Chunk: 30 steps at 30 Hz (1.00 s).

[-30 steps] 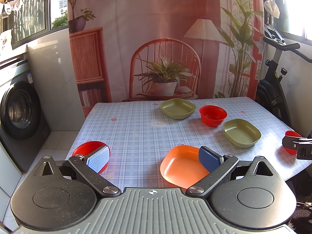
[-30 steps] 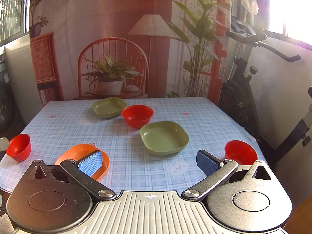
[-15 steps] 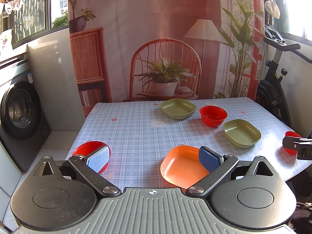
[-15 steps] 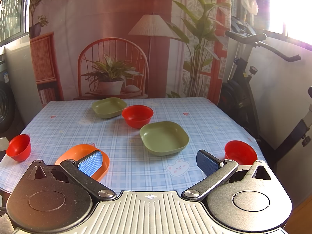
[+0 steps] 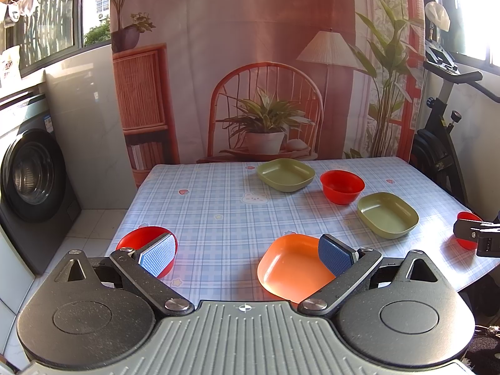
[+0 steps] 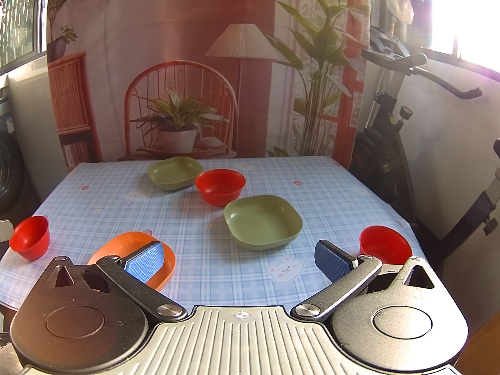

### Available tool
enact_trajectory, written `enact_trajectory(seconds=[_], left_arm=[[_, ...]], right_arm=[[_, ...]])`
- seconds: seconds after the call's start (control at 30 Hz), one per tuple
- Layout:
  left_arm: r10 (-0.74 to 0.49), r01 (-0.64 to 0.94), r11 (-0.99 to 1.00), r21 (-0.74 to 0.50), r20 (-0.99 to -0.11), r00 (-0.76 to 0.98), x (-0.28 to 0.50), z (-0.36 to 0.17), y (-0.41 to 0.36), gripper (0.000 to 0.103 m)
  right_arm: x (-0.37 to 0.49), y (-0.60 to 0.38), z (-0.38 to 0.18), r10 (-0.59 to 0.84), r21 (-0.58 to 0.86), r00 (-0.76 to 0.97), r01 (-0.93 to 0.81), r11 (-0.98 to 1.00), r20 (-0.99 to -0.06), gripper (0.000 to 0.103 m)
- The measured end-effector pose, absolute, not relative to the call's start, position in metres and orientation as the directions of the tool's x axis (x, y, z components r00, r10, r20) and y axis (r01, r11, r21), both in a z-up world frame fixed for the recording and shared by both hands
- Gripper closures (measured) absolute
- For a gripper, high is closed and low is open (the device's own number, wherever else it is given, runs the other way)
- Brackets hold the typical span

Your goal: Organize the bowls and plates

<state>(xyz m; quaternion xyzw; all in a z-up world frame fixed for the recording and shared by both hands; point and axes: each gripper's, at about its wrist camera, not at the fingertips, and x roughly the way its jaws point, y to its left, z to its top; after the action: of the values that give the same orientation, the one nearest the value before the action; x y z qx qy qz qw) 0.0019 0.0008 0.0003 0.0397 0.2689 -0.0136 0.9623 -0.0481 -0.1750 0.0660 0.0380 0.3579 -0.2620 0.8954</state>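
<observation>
Both claws are held spread and empty — the left gripper (image 5: 247, 257) at lower centre, the right gripper (image 6: 239, 262) likewise. The dishes are scattered singly: an orange plate (image 5: 292, 265) at lower right, green plates (image 6: 262, 220) mid-frame, red bowls (image 6: 220, 184) between them. A bowl (image 6: 384, 243) near the checked tablecloth's (image 6: 328, 193) right edge could be knocked off by a careless approach. An exercise bike (image 6: 403, 118) is seen at right.
</observation>
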Motion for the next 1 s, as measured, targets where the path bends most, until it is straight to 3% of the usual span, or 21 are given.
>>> enact_trajectory(seconds=[0.37,0.6,0.9,1.0], left_arm=[[-0.002,0.033,0.998,0.050,-0.529,0.849,0.007,0.000,0.008,0.004],[0.129,-0.061,0.986,0.157,-0.474,0.871,0.025,0.014,0.021,0.004],[0.206,-0.146,0.975,0.166,-0.448,0.870,0.065,0.039,0.070,0.004],[0.220,-0.158,0.973,0.170,-0.460,0.860,0.079,0.041,0.086,0.004]], right_arm=[[-0.037,-0.181,0.072,-0.416,-0.093,0.623,0.482,0.871,-0.662,0.000],[-0.002,-0.201,0.105,-0.379,-0.044,0.726,0.434,0.900,-0.574,0.000],[0.063,-0.199,0.104,-0.241,0.097,0.825,0.334,0.938,-0.511,0.000],[0.082,-0.185,0.093,-0.194,0.159,0.875,0.290,0.944,-0.444,0.000]])
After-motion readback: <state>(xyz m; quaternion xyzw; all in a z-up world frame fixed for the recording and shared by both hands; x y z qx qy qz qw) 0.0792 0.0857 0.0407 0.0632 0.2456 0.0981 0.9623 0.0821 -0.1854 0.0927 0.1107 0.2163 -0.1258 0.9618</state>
